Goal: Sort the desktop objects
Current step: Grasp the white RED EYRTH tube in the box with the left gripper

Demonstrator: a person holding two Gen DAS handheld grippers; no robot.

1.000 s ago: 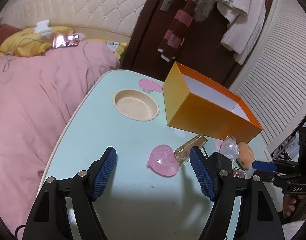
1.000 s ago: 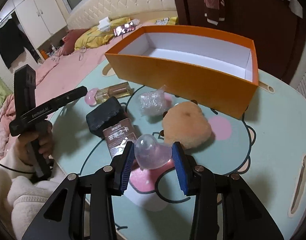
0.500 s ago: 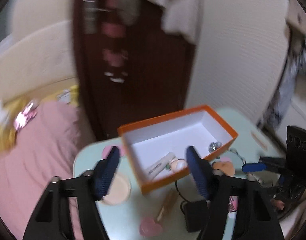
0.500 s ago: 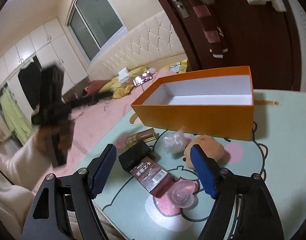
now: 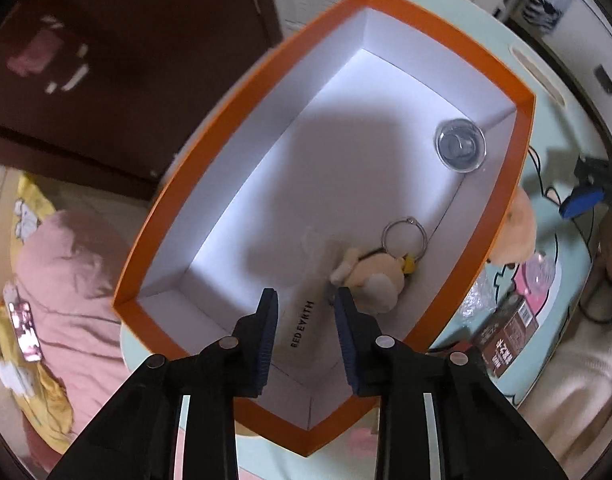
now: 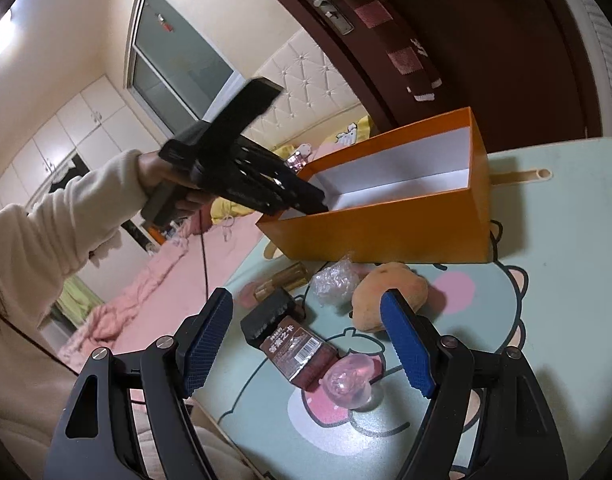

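My left gripper [image 5: 304, 330] reaches down into the orange box [image 5: 210, 160], its fingers partly closed around a white tube [image 5: 302, 330] marked RED EARTH; I cannot tell if they grip it. The box also holds a plush keychain [image 5: 376, 276] with a ring and a round clear jar [image 5: 461, 149]. My right gripper [image 6: 306, 344] is open and empty above the table, over a brown packet [image 6: 296, 350], a black block [image 6: 268, 314] and a clear pink heart [image 6: 348, 380]. The left gripper [image 6: 306, 200] shows in the right wrist view dipping into the box [image 6: 386, 232].
On the pale green table [image 6: 546, 320] lie a tan plush [image 6: 390, 292], crumpled clear plastic [image 6: 334, 282] and a gold bottle [image 6: 282, 280]. A pink bed [image 6: 146, 292] lies left of the table; a dark door [image 6: 466, 40] stands behind.
The left gripper swung from low over the table up and over into the orange box and narrowed. The right gripper let go of the pink heart, opened wide and lifted back.
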